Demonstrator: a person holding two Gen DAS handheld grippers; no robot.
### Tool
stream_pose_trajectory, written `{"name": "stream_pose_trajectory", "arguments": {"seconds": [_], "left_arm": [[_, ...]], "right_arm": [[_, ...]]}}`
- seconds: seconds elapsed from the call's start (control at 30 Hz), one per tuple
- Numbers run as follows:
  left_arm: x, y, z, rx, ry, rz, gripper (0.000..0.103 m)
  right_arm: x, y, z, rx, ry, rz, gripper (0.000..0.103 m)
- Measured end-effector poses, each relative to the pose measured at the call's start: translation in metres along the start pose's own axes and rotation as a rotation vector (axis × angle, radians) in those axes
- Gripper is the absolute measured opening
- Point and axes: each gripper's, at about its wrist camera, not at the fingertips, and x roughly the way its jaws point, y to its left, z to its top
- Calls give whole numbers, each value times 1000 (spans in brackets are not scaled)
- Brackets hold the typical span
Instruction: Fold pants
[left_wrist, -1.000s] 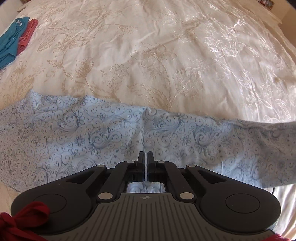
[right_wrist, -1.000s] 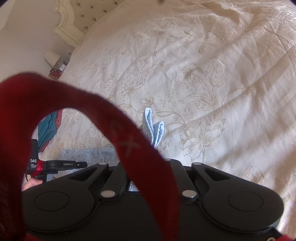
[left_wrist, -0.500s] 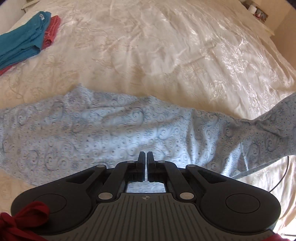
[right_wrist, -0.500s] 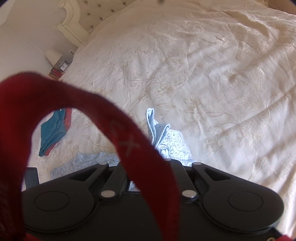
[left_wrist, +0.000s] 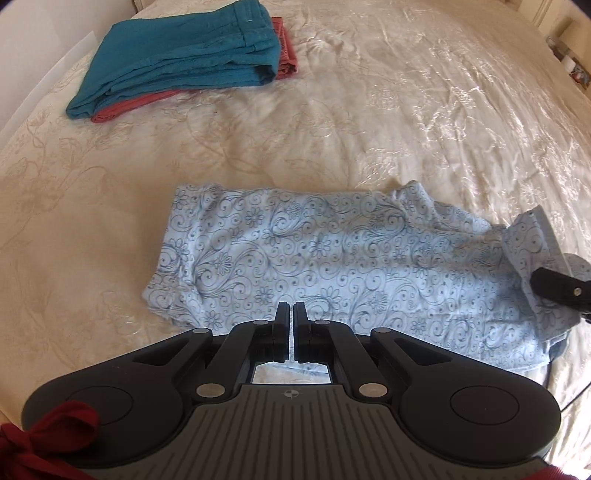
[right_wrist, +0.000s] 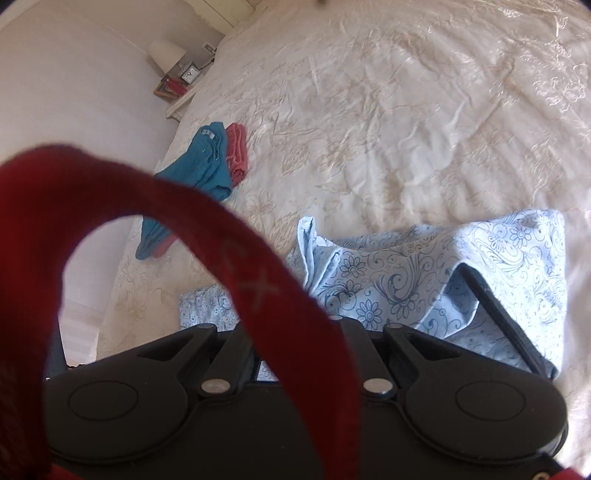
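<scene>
The light blue floral pants (left_wrist: 332, 266) lie folded over on the cream bedspread (left_wrist: 369, 122), spread left to right. My left gripper (left_wrist: 290, 314) has its fingers pressed together at the pants' near edge, and the cloth runs under them. My right gripper's black finger (left_wrist: 557, 290) sticks in at the right end of the pants, with cloth bunched around it. In the right wrist view the pants (right_wrist: 424, 273) drape up over that gripper; a red strap (right_wrist: 258, 280) hides its fingertips.
Folded teal pants (left_wrist: 192, 51) lie on top of a folded red garment (left_wrist: 288, 55) at the far left of the bed; they also show in the right wrist view (right_wrist: 199, 170). A nightstand with a lamp and a clock (right_wrist: 177, 70) stands beside the bed.
The pants were stretched out long between the two grippers. Now the far half is laid over and they lie shorter. Both grippers moved toward the teal stack.
</scene>
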Motion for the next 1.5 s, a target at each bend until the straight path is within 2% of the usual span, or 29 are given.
{"name": "stream_pose_trajectory", "arguments": {"seconds": [0.17,0.2,0.23,0.3,0.4,0.5,0.63,0.77,0.87,1.03,1.17,1.5], "left_arm": [[4,18,2,-24,14,-17,3],[6,19,2,-25,17,-22,3],[7,18,3,-23,20,-27,3],[10,13,5,-10,21,-39,3],[14,-2,8,19,27,-60,3],[18,-23,12,50,26,-82,3],[25,-51,12,63,47,-121,3],[30,-77,8,112,64,-127,3],[33,-87,5,130,81,-137,3],[33,-96,0,147,89,-123,3],[25,-93,-6,140,80,-114,3],[-2,-66,-48,181,47,-82,3]], "right_arm": [[43,22,-26,-65,9,-79,24],[47,24,-30,-76,27,-74,29],[49,26,-32,-87,46,-58,41],[39,31,-36,-115,49,-21,43],[13,29,-39,-157,38,-9,43],[-16,20,-44,-168,18,-41,43],[-64,-18,-51,-116,-22,-148,43],[-117,-72,-56,43,-84,-274,43],[-153,-104,-62,115,-118,-364,43],[-189,-129,-72,171,-166,-456,43],[-192,-129,-75,184,-193,-445,43],[-188,-99,-103,90,-226,-345,43]]}}
